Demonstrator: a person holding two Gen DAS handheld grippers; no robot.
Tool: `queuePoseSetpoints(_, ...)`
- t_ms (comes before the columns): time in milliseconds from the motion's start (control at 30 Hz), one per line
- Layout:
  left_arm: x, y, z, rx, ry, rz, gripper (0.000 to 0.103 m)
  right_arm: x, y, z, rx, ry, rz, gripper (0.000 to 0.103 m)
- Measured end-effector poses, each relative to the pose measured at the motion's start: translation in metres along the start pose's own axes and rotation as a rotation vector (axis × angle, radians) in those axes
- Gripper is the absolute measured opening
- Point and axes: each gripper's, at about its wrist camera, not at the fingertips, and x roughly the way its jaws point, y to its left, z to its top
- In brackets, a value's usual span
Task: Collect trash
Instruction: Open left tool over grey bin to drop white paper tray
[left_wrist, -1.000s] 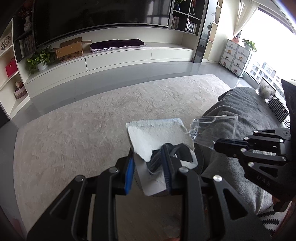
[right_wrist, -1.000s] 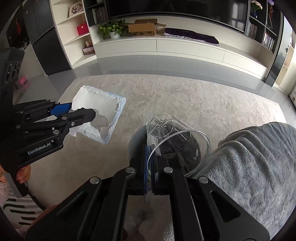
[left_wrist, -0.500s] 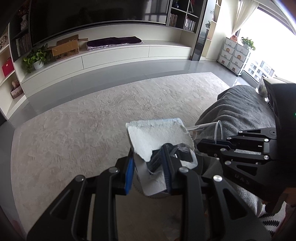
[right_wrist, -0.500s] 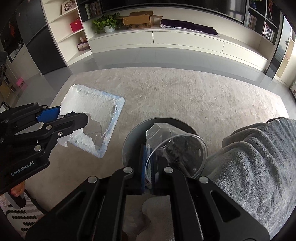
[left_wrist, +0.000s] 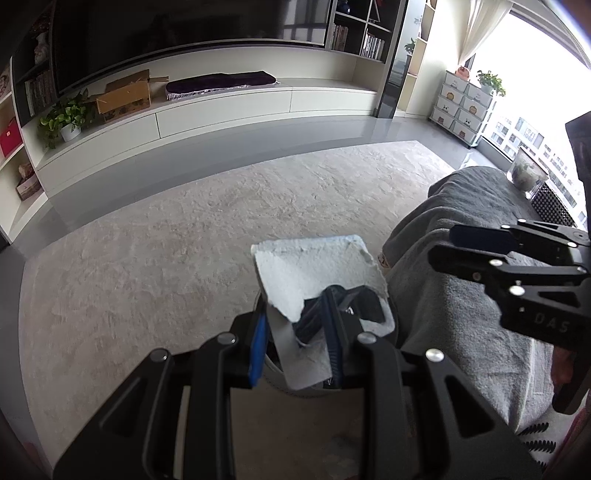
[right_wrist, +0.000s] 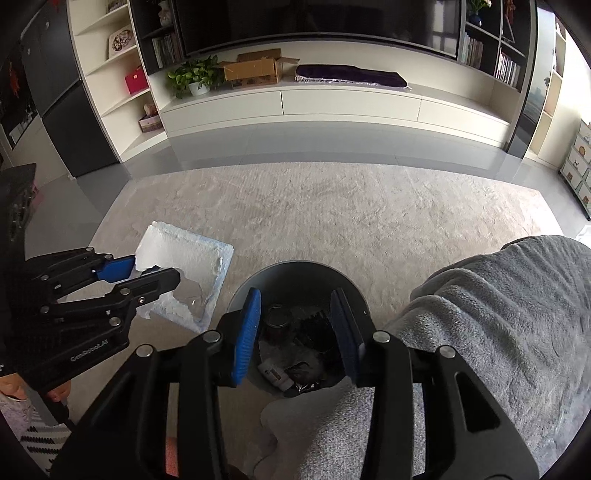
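Right gripper (right_wrist: 297, 332), jaws just spread and empty, directly above the bin (right_wrist: 295, 269); left gripper (right_wrist: 155, 271) pinches the foam tray (right_wrist: 192, 254), left of the bin.

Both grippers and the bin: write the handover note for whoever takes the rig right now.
Right gripper: jaws have just been opening, nothing between them, above the grey bin.
Left gripper: shut on a white foam tray, held over the rug beside the bin.
Done: the clear plastic cup lies in the bin with other rubbish.
Left: bring the foam tray over the bin and drop it in.
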Motion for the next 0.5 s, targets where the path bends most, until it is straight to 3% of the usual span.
queuePoseSetpoints(433, 0.041, -0.024, 0.007, 0.069, 0.072, -0.018, 0.031, -0.07, -0.02, -0.032, 0.039, -0.08, -0.074, 0.038)
queuePoseSetpoints(500, 0.043, -0.024, 0.009, 0.058, 0.08, -0.028, 0.052, -0.074, -0.023, -0.037, 0.042, -0.075, -0.092, 0.038)
